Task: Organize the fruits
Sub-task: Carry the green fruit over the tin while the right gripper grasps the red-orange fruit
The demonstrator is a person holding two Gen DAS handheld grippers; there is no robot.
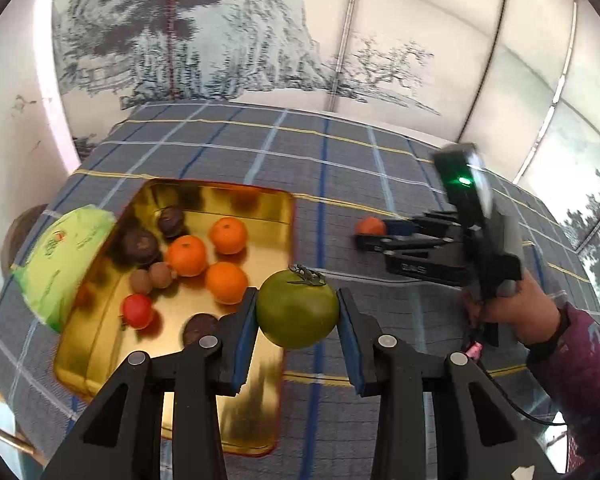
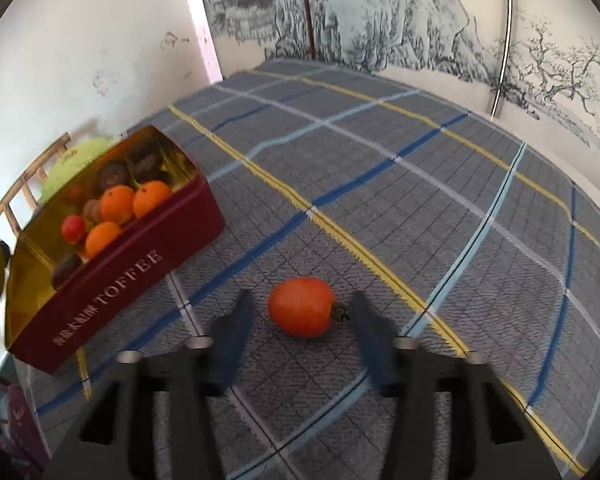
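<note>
My left gripper [image 1: 297, 296] is shut on a green tomato [image 1: 297, 312] with a dark stem, and holds it over the right rim of the gold-lined tin [image 1: 260, 380]. The tin, maroon outside and lettered TOFFEE [image 2: 112, 296], holds three oranges [image 1: 186, 255], a small red tomato [image 1: 138, 311] and several brown and dark fruits. An orange-red tomato [image 2: 301, 312] lies on the checked cloth. My right gripper [image 2: 301, 298] straddles it with its fingers apart, a gap showing on each side. In the left wrist view this gripper [image 1: 370, 236] reaches in from the right.
A green plastic bag [image 1: 60, 264] lies against the tin's far left side. A wooden chair [image 2: 32, 172] stands beyond the table's left edge. Painted wall panels close the back. A hand and purple sleeve [image 1: 540, 320] hold the right gripper.
</note>
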